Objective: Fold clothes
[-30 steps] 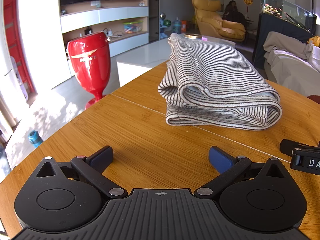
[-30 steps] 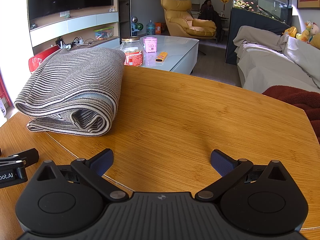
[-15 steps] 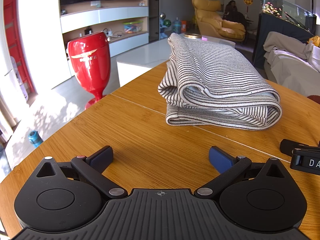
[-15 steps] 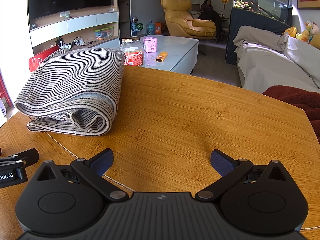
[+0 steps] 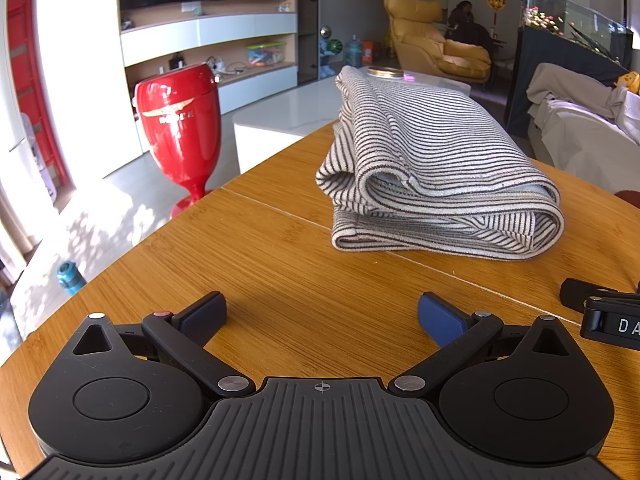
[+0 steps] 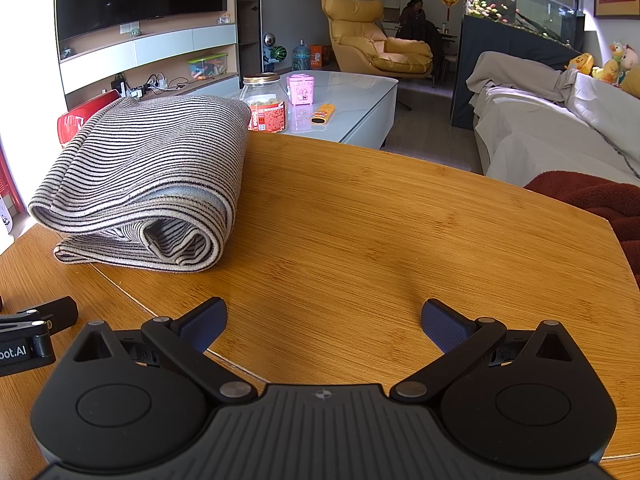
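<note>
A striped grey-and-white garment [image 5: 432,168] lies folded in a thick bundle on the wooden table [image 5: 280,280]. It also shows in the right wrist view [image 6: 148,184], at the left. My left gripper [image 5: 322,314] is open and empty, low over the table, short of the bundle. My right gripper [image 6: 324,322] is open and empty, over bare wood to the right of the bundle. Part of the right gripper [image 5: 608,316] shows at the left wrist view's right edge, and part of the left gripper [image 6: 28,336] at the right wrist view's left edge.
A red stool [image 5: 180,128] stands on the floor beyond the table's left edge. A white coffee table [image 6: 344,108] with a jar [image 6: 266,102] stands behind. A sofa [image 6: 560,128] and a dark red cloth [image 6: 600,204] are at the right.
</note>
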The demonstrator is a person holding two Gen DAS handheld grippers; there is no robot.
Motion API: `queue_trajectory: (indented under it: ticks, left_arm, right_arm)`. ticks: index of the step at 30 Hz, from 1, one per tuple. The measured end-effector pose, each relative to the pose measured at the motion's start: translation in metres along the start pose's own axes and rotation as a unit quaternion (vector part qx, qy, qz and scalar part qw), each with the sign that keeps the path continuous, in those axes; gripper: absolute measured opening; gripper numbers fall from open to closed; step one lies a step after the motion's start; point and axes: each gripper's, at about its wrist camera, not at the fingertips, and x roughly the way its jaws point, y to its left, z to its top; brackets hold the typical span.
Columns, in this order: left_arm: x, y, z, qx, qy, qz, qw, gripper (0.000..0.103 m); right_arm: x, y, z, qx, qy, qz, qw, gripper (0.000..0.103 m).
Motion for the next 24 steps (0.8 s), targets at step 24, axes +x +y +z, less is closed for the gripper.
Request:
queue_trajectory:
  ticks: [24]
  left_arm:
    - [-0.0005,0.0036,0.0027,0.007,0.019,-0.013,0.9997,0.103]
  right_arm:
    - [0.0004,0.0016,0.0001,0.000,0.000,0.000,1.000,0.103]
